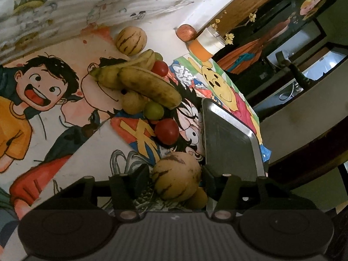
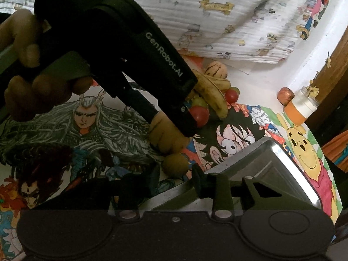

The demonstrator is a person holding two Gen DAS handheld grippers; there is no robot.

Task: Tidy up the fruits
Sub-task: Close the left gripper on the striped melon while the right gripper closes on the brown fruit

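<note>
Fruits lie heaped mid-table; the left gripper [image 1: 176, 178] narrowly holds a striped melon [image 1: 176, 179], while the right gripper [image 2: 174, 182] pinches the steel tray's [image 2: 267, 169] near rim.

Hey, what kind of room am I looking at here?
Probably a lived-in home room, not a kitchen: cartoon drawings cover the surface under the fruit, a printed cloth is bunched behind, and a wooden door stands beyond.
</note>
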